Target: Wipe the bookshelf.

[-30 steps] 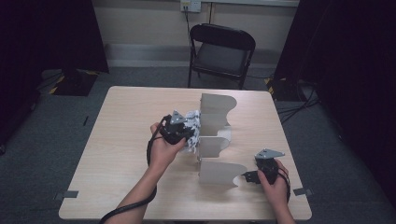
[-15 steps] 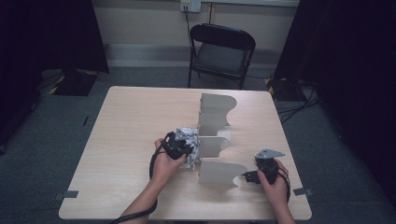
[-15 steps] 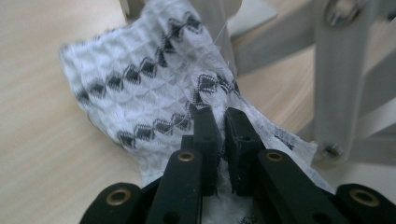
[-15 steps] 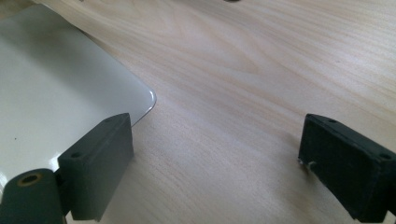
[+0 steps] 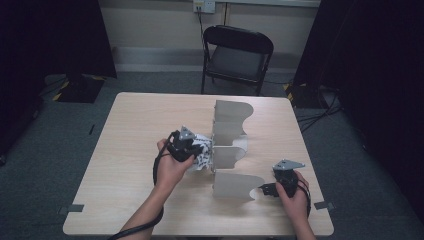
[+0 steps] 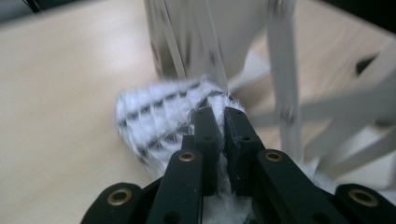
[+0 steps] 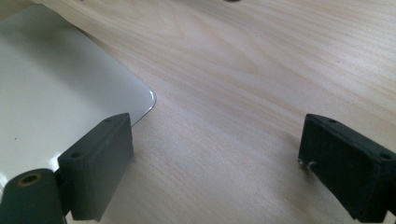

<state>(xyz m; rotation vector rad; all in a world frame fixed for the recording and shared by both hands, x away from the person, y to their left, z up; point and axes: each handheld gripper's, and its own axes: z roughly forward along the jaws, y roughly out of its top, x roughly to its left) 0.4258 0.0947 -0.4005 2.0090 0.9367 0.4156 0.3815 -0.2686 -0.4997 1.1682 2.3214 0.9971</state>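
wooden table (image 5: 125, 130), grey divider rack (image 5: 230, 150) at its middle.
high view: left gripper (image 5: 192, 150) holds a striped cloth (image 5: 202, 156) against the rack's left side. left gripper view: jaws clamped on cloth. right gripper view: right gripper (image 7: 215, 168) jaws apart beside the rack's near-right plate.

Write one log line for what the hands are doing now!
left gripper: shut on striped cloth | right gripper: open, beside rack | table

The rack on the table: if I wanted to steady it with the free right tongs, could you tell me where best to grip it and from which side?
Probably the near panel of the rack: it stands upright as a thin sheet with a free right edge. Come in level from the right, jaws either side of that edge. The right tongs already sit open beside it.
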